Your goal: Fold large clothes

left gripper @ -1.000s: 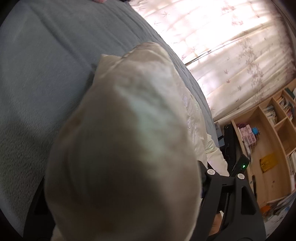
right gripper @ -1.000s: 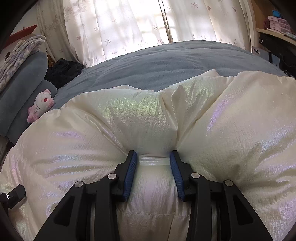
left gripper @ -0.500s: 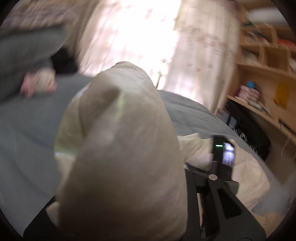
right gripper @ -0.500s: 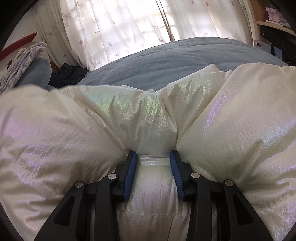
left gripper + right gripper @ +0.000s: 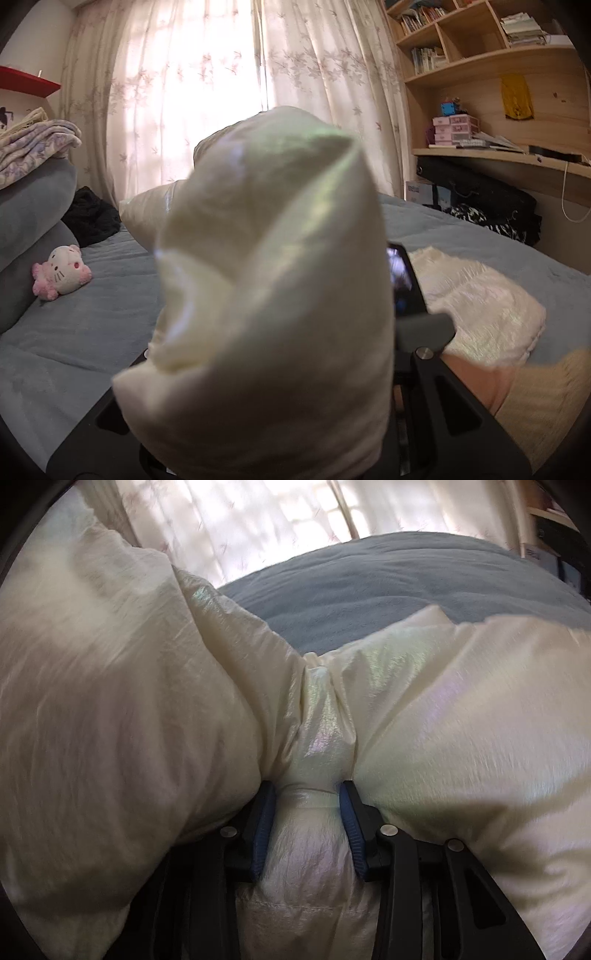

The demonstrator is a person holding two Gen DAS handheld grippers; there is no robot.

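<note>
Above the grey bed [image 5: 110, 314] we held the cream puffer jacket [image 5: 461, 720], each hand-held gripper [image 5: 304, 830] having just tightened onto a bunched fold; folding seemed barely begun, with most of it left.

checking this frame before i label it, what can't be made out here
- Left gripper: left wrist view, its fingers are buried under the cream jacket.
- Whole jacket shape: right wrist view, puffed fabric fills the picture past every edge.
- Bed: right wrist view, mostly hidden behind the jacket.
- Book titles: too small.
</note>
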